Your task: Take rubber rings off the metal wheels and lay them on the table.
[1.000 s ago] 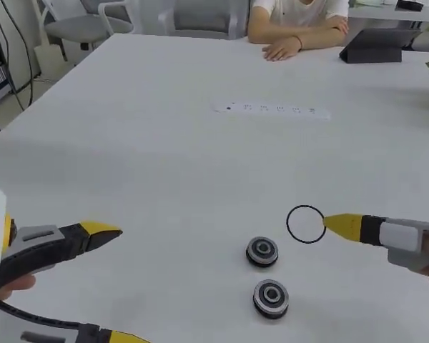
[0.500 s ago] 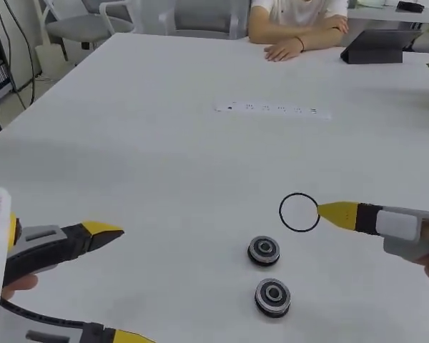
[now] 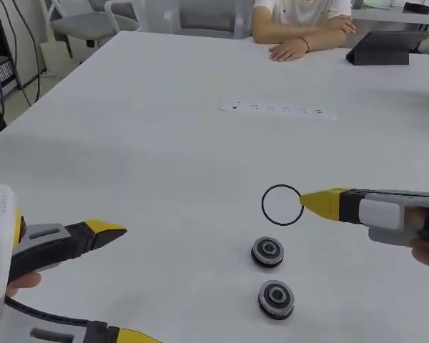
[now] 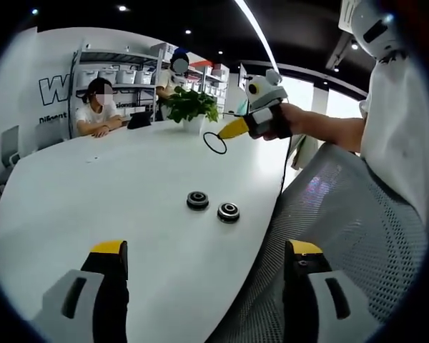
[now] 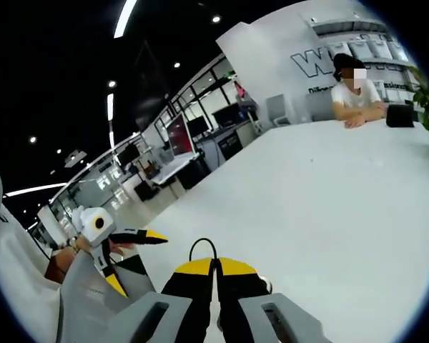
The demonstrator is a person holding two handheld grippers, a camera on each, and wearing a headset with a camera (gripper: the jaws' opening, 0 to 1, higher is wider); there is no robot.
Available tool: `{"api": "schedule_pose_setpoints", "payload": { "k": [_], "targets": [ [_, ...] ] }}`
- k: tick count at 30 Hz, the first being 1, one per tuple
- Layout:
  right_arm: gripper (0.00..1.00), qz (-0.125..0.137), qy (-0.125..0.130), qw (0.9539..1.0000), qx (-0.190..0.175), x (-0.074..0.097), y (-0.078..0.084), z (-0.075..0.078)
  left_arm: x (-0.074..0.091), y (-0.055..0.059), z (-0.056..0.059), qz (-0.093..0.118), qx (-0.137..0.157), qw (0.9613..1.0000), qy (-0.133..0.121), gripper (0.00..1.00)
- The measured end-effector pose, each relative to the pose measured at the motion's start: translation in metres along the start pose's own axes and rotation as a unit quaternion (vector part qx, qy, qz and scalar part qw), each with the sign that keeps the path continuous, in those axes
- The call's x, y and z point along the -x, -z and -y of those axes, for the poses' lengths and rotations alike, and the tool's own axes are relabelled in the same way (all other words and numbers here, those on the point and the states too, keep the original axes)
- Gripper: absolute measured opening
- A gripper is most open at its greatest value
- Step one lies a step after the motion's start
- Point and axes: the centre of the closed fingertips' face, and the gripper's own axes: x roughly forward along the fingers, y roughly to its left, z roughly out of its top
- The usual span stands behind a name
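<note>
From the left in the head view, I see grey office chairs (image 3: 79,21) past the far corner of a wide white table (image 3: 164,143). My left gripper (image 3: 132,284) hangs low over the near left edge with its yellow-tipped jaws spread wide and nothing between them. In the left gripper view the same jaws stand far apart at the bottom.

In the middle of the table a row of flush sockets (image 3: 279,109) is set into the top. At the far end a person (image 3: 300,28) sits with forearms on the table, and a dark folded case (image 3: 377,51) lies just to their right.

Nearer me, two metal wheels (image 3: 267,251) with dark rims lie flat on the table, one just behind the other and apart from it. Above and behind them the black rubber ring (image 3: 263,205) hangs off the table, pinched at its right edge by my right gripper (image 3: 304,202), whose jaws are pressed together on it.

In the left gripper view, shelves (image 4: 107,71) against the back wall carry pale bins. I cannot tell what they contain. A leafy plant (image 4: 189,103) stands at the table's far end.
</note>
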Motion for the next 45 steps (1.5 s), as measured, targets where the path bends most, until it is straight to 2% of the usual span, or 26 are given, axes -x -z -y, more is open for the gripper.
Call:
{"api": "schedule_pose_setpoints", "payload": {
  "k": [5,10,13,22,28,37,45],
  "targets": [
    [0.0,-0.014,-0.014,0.9994,0.027,-0.009,-0.004,-0.01,0.0,0.0,-0.001,0.0,0.0,1.0,-0.002,0.89],
    [0.0,-0.035,-0.026,0.9968,0.067,-0.02,-0.004,-0.021,0.0,0.003,-0.001,-0.004,0.003,1.0,-0.002,0.89],
    [0.0,-0.044,-0.034,0.9955,0.077,-0.026,-0.003,-0.028,0.0,0.003,0.0,-0.004,-0.001,1.0,0.0,0.88],
    [0.0,-0.088,-0.049,0.9873,0.123,-0.045,0.009,-0.04,0.0,0.006,-0.002,-0.01,-0.004,0.9999,-0.003,0.88],
    [0.0,-0.12,-0.056,0.9791,0.154,-0.059,0.023,-0.046,0.0,0.007,-0.003,-0.012,-0.002,0.9999,-0.004,0.88],
    [0.0,-0.157,-0.065,0.9702,0.172,-0.074,0.049,-0.05,0.0,0.009,-0.003,-0.017,-0.002,0.9998,-0.006,0.88],
    [0.0,-0.179,-0.063,0.9664,0.173,-0.08,0.069,-0.041,0.0,0.009,-0.004,-0.017,-0.001,0.9998,-0.006,0.88]
  ]
}}
